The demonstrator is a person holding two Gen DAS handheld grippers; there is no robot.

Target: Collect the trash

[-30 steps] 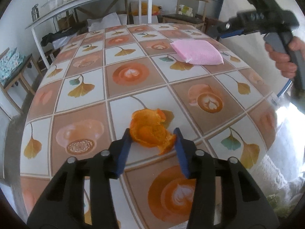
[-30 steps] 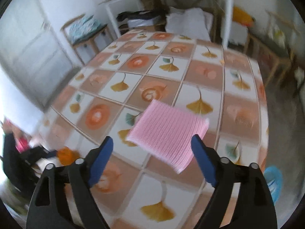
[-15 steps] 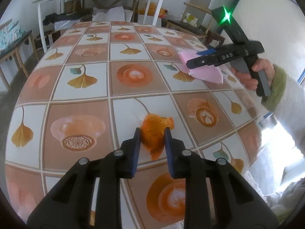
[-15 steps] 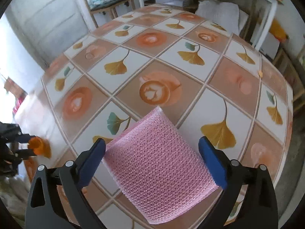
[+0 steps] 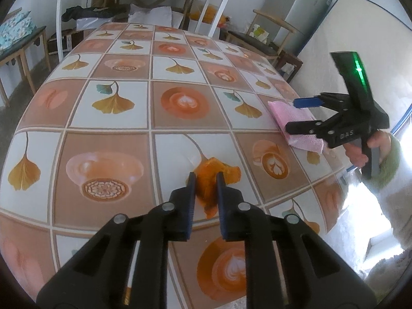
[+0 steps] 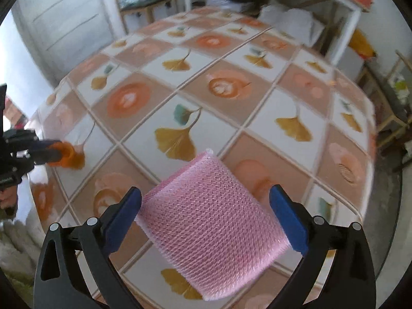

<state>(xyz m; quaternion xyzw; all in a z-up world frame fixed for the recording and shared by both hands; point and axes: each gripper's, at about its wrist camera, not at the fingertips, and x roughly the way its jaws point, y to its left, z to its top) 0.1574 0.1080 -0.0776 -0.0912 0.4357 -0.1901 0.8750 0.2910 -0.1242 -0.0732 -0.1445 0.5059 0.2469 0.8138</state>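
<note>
Pickup step, both sides mid-grab. Left tool (image 5: 204,177) is closed on the orange peel (image 5: 209,180): both blue pads press its sides and the peel is squeezed narrow between them. Peel sits near the front edge of the desk (image 5: 110,126), lower part apparently still touching the cloth, so I judge it gripped but not lifted clear yet.

Right tool (image 6: 206,213) is wide open, straddling the pink mesh pad (image 6: 211,226). The pad lies flat on the desk near the right edge, between the two fingers. The left-hand blue pad looks just beside or touching the mesh; the other one stands off from it. Left wrist view agrees: one finger beyond the pad, one in front of it, jaws not closed.

Next, as I read it:
- Right: close across the pad. It looks soft and springy, so expect it to buckle; bite low, near the desk, so the fingers don't skate over the top.
- Left: lift straight up. A peel flap sticks out to the right of the fingers and could tear or slip if dragged.

No bin identifiable in either view, so drop-off target unknown.
</note>
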